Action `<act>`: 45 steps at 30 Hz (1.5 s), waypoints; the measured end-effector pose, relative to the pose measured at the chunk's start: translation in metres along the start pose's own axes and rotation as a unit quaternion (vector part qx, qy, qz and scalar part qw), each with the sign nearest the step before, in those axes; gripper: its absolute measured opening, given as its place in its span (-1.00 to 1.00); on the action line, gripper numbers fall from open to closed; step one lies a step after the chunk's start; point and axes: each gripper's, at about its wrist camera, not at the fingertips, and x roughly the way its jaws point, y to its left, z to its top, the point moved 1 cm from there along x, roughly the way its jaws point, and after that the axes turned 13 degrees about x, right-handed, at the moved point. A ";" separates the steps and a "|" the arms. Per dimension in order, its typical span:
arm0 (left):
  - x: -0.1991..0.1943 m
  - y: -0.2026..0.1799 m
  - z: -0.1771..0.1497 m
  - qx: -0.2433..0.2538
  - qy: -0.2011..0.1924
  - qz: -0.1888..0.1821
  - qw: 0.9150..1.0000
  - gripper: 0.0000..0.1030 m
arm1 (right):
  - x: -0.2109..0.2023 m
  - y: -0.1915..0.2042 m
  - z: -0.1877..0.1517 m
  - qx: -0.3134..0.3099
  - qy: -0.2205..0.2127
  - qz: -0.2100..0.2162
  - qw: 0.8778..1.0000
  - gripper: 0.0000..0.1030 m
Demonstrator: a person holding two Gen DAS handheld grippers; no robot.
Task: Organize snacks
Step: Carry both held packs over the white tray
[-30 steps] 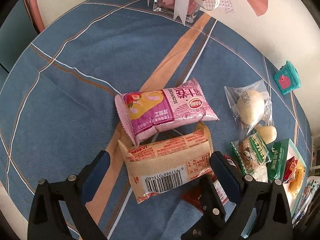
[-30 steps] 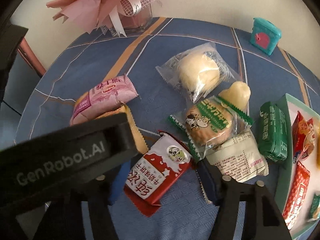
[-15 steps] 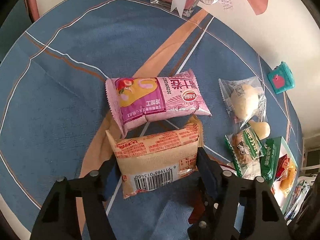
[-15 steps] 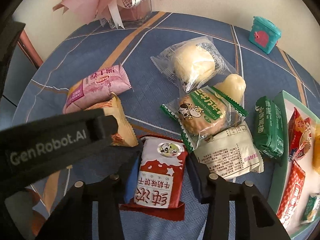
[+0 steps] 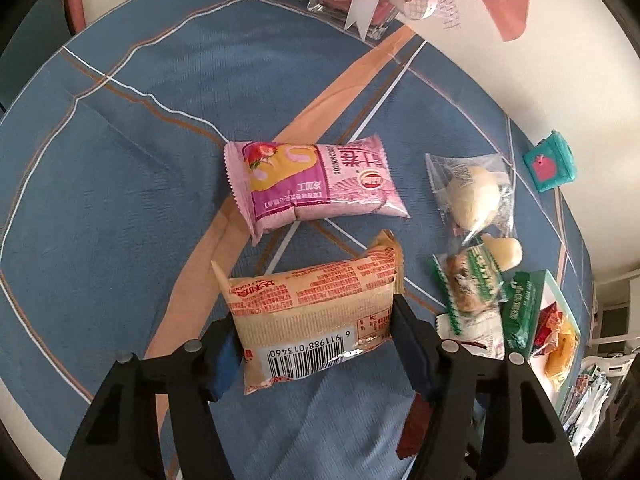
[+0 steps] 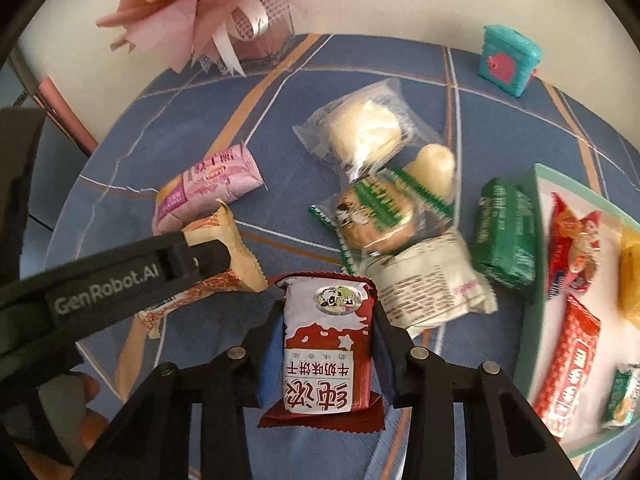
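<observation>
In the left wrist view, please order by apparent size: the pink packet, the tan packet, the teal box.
1. Tan packet and pink packet: they look alike; the tan one is nearer the camera, so I do not rank them.
2. Teal box: smallest, but also farthest.

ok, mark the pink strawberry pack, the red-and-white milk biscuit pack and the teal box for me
pink strawberry pack (image 5: 316, 184): left wrist view, middle of its printed face.
red-and-white milk biscuit pack (image 6: 326, 344): right wrist view, centre of its front panel.
teal box (image 6: 508, 60): right wrist view, pink patch on its front.
</observation>
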 end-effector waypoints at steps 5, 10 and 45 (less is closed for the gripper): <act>-0.022 -0.007 -0.009 0.003 -0.020 -0.003 1.000 0.33 | -0.028 -0.010 -0.002 0.007 -0.011 0.010 1.000 -0.19; -0.049 -0.015 -0.017 0.011 -0.048 -0.003 0.999 0.33 | -0.052 -0.026 0.003 0.012 -0.033 0.004 0.999 -0.19; -0.050 -0.216 -0.039 0.151 -0.065 -0.051 0.985 0.33 | -0.118 -0.265 0.028 0.253 -0.083 -0.033 0.963 -0.19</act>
